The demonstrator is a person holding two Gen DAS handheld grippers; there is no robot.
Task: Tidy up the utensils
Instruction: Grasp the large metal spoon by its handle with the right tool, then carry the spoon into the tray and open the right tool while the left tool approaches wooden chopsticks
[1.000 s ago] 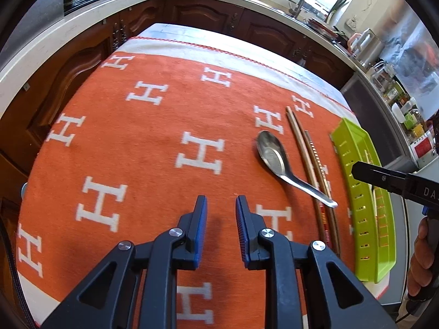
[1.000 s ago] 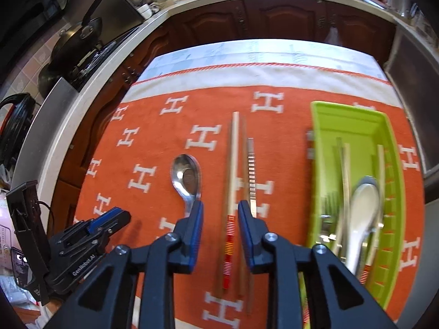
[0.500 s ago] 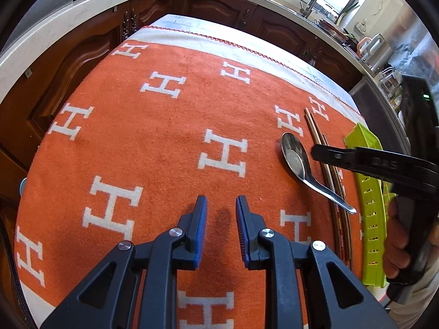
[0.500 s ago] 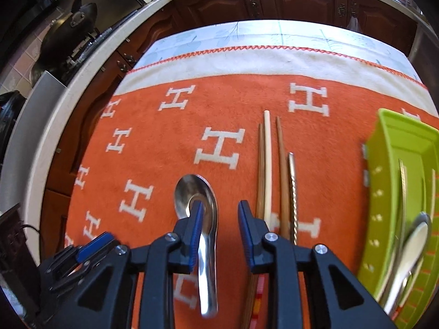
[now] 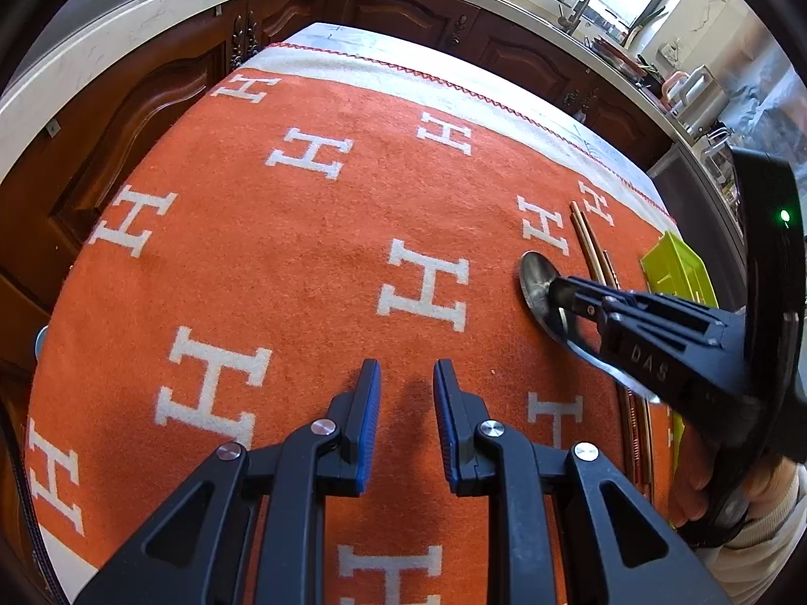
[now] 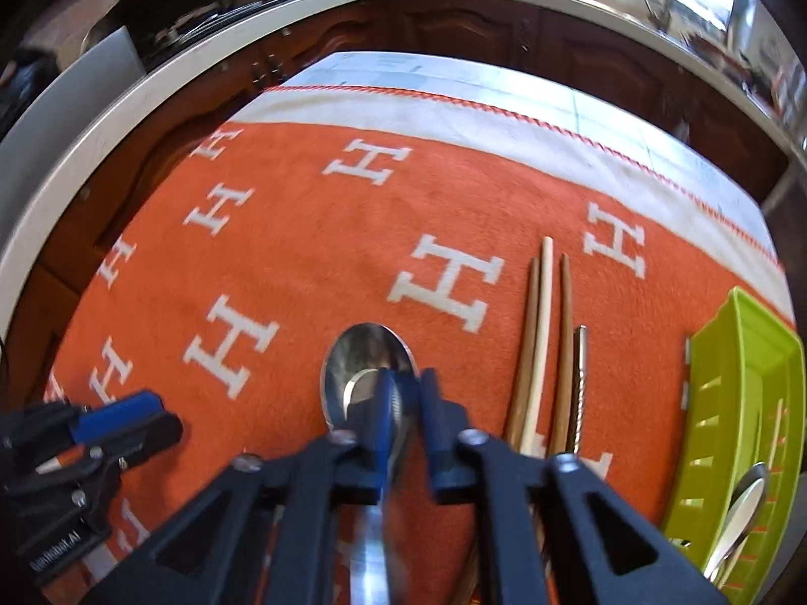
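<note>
On the orange cloth: spoon (image 6: 368, 368), beside chopsticks (image 6: 542, 338) | right gripper (image 6: 403, 393) came down, jaws closing on its neck | left gripper (image 5: 403, 398) narrow, empty | next: green tray (image 6: 746, 353).

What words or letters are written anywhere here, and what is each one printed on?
"DAS": on the side of the right gripper, in the left wrist view.
"H", repeated in white: woven across the orange cloth.
White lettering on the left gripper, in the right wrist view: too blurred to read surely.
Bottles on the far counter: labels too small.
</note>
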